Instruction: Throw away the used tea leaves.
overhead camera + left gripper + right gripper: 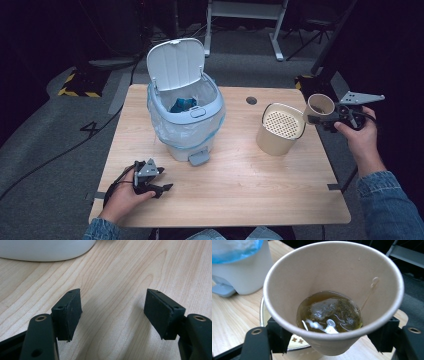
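The right gripper [329,340] clamps a paper cup [332,290] of tea, just right of the cream strainer pot [280,129]. The left gripper [112,312] rests on the table [240,185] — jaws wide, holding nothing — well left of that pot.

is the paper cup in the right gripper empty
No, the paper cup clamped by the right gripper holds brownish liquid with a tea bag in it.

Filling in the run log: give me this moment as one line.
right gripper: shut on paper cup with tea bag, beside strainer pot | left gripper: open on table | bin: lid up
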